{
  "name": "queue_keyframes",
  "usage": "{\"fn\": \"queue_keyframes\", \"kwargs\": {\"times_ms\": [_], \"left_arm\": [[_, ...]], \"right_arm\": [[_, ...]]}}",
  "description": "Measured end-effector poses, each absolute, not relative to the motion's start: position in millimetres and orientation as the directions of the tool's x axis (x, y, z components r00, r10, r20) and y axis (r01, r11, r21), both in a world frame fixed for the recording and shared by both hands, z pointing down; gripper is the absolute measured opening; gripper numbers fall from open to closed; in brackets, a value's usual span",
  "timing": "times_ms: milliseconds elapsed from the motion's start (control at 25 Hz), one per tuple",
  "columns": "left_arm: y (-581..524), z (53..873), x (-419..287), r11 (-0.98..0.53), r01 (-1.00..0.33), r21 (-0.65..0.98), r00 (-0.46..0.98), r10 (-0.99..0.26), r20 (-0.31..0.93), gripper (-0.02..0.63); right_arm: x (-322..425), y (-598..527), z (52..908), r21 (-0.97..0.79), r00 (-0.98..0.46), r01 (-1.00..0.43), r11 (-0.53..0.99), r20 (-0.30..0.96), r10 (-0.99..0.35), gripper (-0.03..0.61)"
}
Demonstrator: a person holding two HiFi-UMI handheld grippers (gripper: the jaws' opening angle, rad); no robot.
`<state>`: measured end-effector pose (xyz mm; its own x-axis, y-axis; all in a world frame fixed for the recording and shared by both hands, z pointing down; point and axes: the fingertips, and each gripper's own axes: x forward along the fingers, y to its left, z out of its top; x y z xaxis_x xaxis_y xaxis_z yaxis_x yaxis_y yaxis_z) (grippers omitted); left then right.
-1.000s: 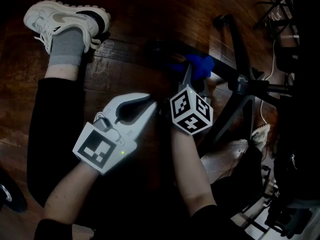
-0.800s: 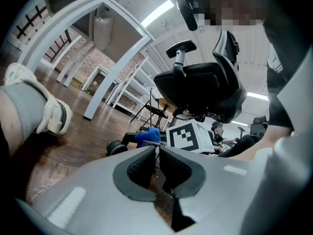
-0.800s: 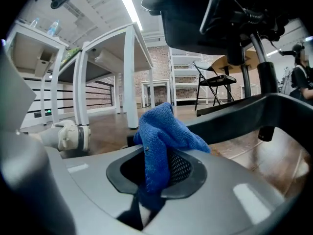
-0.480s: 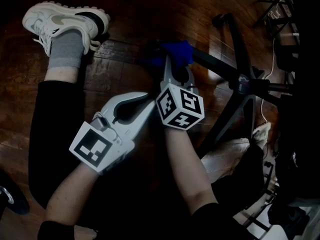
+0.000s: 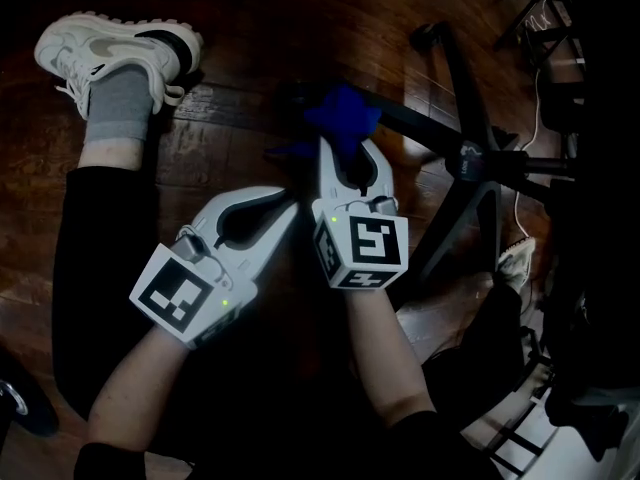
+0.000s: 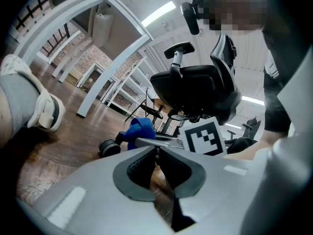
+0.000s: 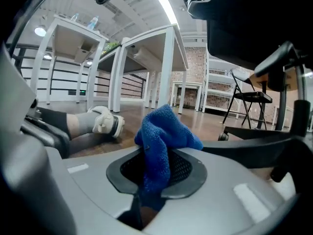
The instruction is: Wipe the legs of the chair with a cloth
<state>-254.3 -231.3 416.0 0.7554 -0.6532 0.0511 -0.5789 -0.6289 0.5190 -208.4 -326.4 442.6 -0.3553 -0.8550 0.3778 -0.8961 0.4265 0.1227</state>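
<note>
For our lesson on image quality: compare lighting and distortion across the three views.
Head view: dim, the chair base nearly lost against the floor, which shows pale sheen. Left gripper view: fisheye bends the table legs; ceiling lamps glare. Right gripper view: brightest, the cloth crisp, edges vignetted.

White tables stand on a dark wooden floor under ceiling strip lights, brick wall behind.

Right claw, cloth: further left
</note>
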Motion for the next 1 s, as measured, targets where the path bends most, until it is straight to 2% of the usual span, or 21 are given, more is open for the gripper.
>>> {"fn": "queue_keyframes", "kwargs": {"times_ms": [120,240,400,520,640,800,1000], "left_arm": [[-233,416,-253,-0.633,-0.584,0.508,0.753,-0.657,0.047,0.029],[-235,415,-250,-0.646,-0.593,0.482,0.747,-0.664,0.029,0.029],[-224,410,-235,-0.676,-0.558,0.481,0.782,-0.623,0.031,0.028],[-214,410,-222,-0.697,-0.531,0.482,0.809,-0.586,0.043,0.029],[-201,413,-201,-0.730,-0.491,0.477,0.838,-0.545,0.027,0.029],[-178,407,-174,-0.791,-0.432,0.433,0.883,-0.469,0.023,0.028],[-157,406,-153,-0.850,-0.383,0.362,0.918,-0.393,0.048,0.028]], "right_arm": [[-188,-307,438,0.174,-0.327,-0.882,0.439,0.445,-0.834,0.091],[-161,-293,429,0.320,-0.254,-0.826,0.464,0.523,-0.813,0.091],[-100,-288,422,0.597,-0.073,-0.631,0.496,0.591,-0.804,0.091],[-44,-291,430,0.680,0.076,-0.529,0.507,0.633,-0.770,0.091],[-4,-296,429,0.765,0.194,-0.408,0.497,0.605,-0.772,0.092],[11,-298,436,0.783,0.227,-0.359,0.508,0.601,-0.766,0.092],[0,-269,436,0.752,0.183,-0.386,0.533,0.629,-0.755,0.089]]}}
